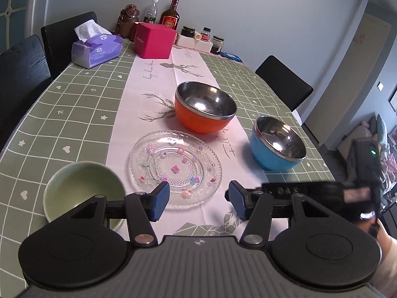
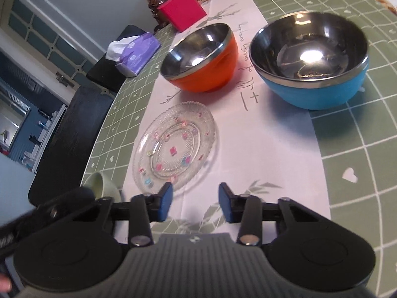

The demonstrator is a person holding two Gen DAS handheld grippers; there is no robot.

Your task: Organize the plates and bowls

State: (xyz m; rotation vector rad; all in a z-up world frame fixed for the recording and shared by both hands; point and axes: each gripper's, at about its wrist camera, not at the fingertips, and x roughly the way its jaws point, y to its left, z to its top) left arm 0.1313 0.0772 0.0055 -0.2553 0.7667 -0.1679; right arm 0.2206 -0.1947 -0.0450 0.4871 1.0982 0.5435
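Since the clear glass plate with tiny flowers (image 1: 175,167) lies just ahead of both jaws, it looks thin, slippery, easy to break. Grab its near rim. Left gripper (image 1: 198,201) and right gripper (image 2: 195,202) jaws stand apart, holding nothing.

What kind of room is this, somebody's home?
Most likely a dining table in a home. A green checked tablecloth with a pale runner covers it, dark chairs stand around it, and a tissue pack, bottles and jars line the far wall.
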